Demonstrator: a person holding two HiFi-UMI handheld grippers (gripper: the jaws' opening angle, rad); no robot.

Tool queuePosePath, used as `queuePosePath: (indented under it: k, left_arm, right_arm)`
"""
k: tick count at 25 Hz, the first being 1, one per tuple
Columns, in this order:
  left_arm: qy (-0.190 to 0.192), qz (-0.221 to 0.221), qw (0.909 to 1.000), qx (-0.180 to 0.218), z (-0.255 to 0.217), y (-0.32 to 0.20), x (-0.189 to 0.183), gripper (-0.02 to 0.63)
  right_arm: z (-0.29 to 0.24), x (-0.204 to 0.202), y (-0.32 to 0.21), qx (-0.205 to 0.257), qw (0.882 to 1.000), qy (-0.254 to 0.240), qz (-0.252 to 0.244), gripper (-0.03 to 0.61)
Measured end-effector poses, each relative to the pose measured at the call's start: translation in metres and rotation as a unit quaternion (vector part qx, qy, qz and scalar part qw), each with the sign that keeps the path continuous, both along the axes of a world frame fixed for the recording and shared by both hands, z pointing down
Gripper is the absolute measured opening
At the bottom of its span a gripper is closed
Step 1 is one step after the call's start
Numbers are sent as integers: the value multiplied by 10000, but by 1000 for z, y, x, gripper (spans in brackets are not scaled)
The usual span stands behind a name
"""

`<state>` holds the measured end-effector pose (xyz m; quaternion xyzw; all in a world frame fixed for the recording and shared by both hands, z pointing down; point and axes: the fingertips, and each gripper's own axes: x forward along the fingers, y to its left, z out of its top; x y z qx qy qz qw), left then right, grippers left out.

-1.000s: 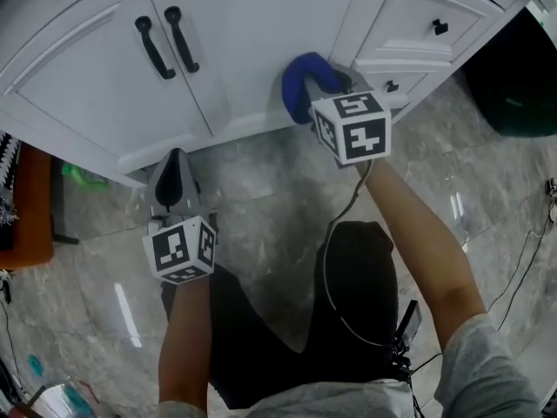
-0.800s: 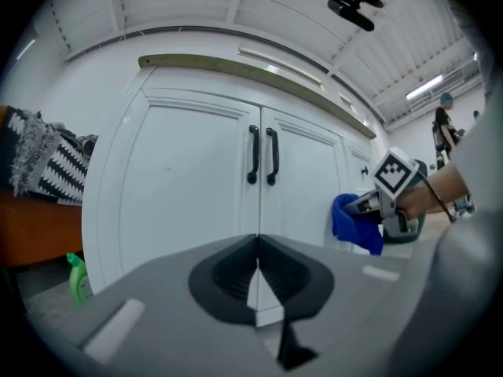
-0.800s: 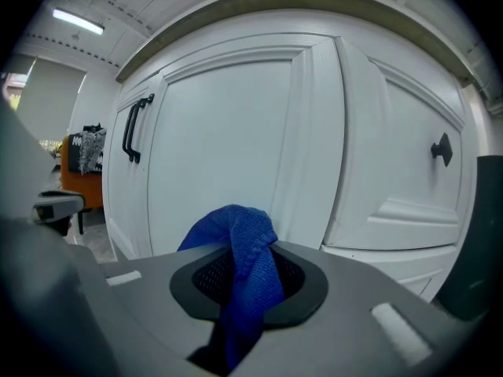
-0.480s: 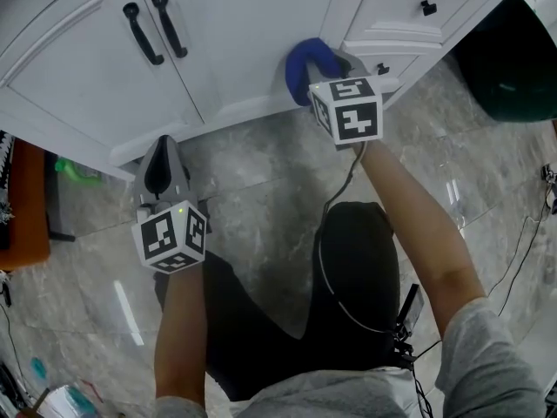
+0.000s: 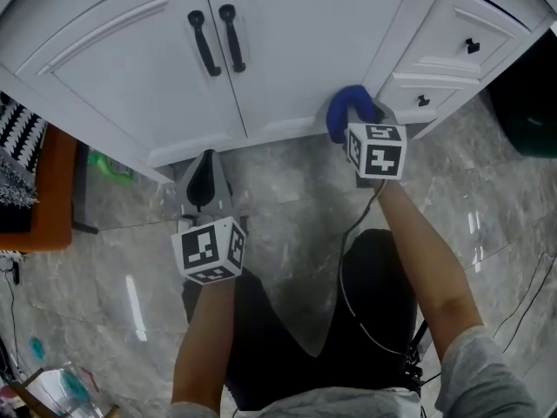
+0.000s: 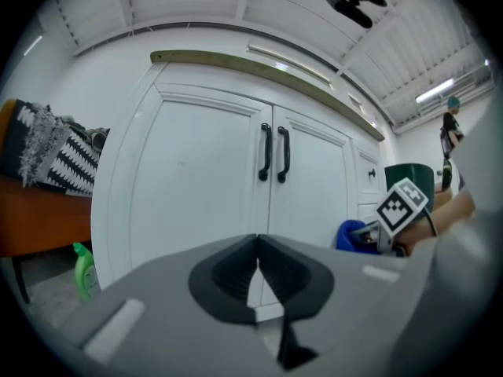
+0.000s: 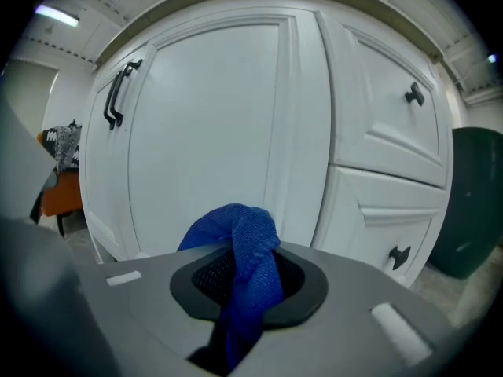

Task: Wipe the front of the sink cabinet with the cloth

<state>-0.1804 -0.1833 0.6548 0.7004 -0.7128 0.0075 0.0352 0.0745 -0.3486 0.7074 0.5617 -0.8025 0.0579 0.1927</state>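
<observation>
The white sink cabinet (image 5: 287, 68) has two doors with black handles (image 5: 218, 39). A blue cloth (image 5: 347, 111) is bunched at the cabinet's lower edge, below the stile between the right door and the drawers. My right gripper (image 5: 357, 122) is shut on the cloth (image 7: 250, 258), which hangs out between the jaws (image 7: 244, 281). I cannot tell whether the cloth touches the cabinet (image 7: 228, 124). My left gripper (image 5: 203, 168) hovers over the floor in front of the left door, shut with nothing in it (image 6: 256, 277). The doors (image 6: 236, 187) stand ahead of it.
Two drawers with black knobs (image 5: 471, 46) sit right of the doors. A dark green bin (image 5: 529, 103) stands at the far right. An orange seat (image 5: 39, 194) with patterned fabric and a green bottle (image 5: 108, 167) are at the left. The floor is grey marble tile (image 5: 287, 190).
The head view has shifted, so the cabinet sits further right and lower. The right gripper with the cloth has slid a little lower along the cabinet's bottom edge. The left gripper stays shut.
</observation>
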Motion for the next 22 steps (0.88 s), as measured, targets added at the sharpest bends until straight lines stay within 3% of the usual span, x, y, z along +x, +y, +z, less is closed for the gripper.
queuePosePath:
  k: [3, 11, 16, 19, 22]
  left_arm:
    - [74, 15, 10000, -17, 1, 0, 1, 9]
    - [221, -56, 9997, -32, -1, 6, -5, 9]
    - [278, -189, 9994, -5, -3, 12, -17, 9]
    - [365, -316, 9988, 15, -2, 15, -26, 9]
    - [414, -341, 9986, 37, -2, 16, -28, 9]
  right_arm:
    - [13, 0, 0, -22, 9998, -21, 216, 60]
    - [72, -19, 7, -820, 9939, -258, 688, 58]
    - [84, -36, 14, -1083, 9858, -689, 1078, 57]
    - [85, -63, 20, -1232, 9830, -969, 953, 57]
    - [82, -103, 30, -1315, 9842, -1066, 526, 57]
